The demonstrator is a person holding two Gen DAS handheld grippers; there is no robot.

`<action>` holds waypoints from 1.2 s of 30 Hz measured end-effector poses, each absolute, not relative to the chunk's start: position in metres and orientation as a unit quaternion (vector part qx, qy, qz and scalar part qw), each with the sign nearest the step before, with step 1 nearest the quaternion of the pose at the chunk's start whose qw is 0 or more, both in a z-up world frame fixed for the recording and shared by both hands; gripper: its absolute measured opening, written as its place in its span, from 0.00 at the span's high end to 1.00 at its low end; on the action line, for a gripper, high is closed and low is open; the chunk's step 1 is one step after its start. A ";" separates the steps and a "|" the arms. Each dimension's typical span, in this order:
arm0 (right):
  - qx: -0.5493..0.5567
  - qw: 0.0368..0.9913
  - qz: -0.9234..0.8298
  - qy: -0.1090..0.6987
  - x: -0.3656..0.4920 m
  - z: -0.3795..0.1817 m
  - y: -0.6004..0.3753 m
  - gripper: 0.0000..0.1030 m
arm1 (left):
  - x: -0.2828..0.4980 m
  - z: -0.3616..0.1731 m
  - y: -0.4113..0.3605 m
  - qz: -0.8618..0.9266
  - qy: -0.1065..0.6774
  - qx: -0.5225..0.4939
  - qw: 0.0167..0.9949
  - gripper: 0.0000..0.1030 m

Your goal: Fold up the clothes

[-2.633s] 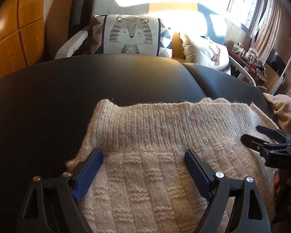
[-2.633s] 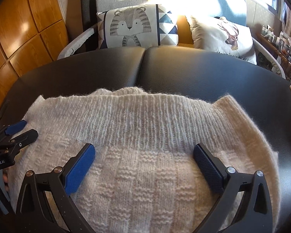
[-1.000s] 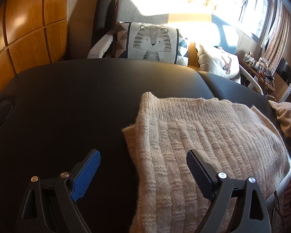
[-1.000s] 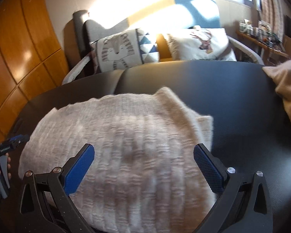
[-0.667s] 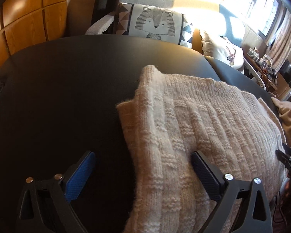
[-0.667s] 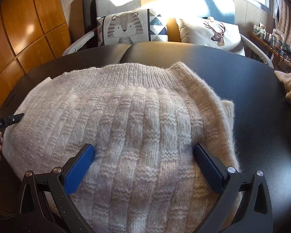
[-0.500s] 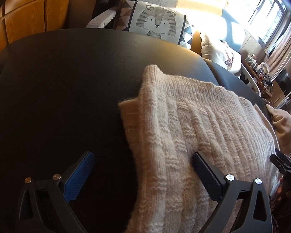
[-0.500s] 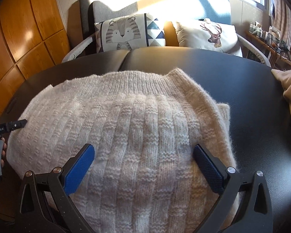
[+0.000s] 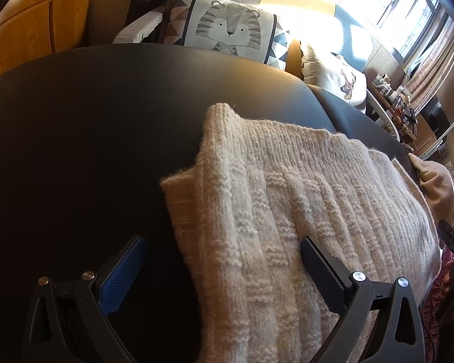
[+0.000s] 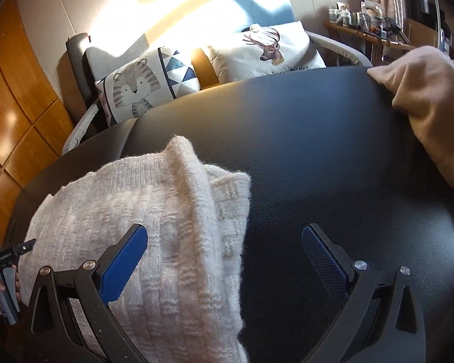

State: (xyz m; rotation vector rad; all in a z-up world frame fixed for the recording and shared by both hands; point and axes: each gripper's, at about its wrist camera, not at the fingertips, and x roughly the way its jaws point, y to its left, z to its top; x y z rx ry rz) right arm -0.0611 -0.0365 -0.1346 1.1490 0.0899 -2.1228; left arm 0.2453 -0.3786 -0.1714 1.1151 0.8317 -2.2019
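The left gripper, jaws spread wide, straddles the left edge of a folded cream knit sweater on the black padded table.

It was a home living room: a sofa with printed cushions, wood-panelled wall, curtained window.

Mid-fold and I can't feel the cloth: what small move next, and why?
Probably lower the right hand-held gripper onto the sweater edge beneath it and pinch. Both hand-held grippers are open and empty, and the right-side layers lie uneven, with a lower layer sticking out.
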 end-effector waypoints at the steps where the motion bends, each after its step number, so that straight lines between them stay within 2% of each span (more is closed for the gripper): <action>1: 0.450 0.356 -0.819 0.031 -0.065 -0.138 -0.038 0.00 | 0.244 -0.172 -0.379 -0.815 0.307 0.414 0.265 0.00; 15: 0.503 0.378 -0.776 0.030 -0.088 -0.174 -0.077 0.00 | 0.241 -0.172 -0.383 -0.825 0.295 0.410 0.251 0.00; 36: 0.492 0.439 -0.751 0.040 -0.084 -0.179 -0.085 0.00 | 0.238 -0.173 -0.386 -0.829 0.294 0.405 0.250 0.00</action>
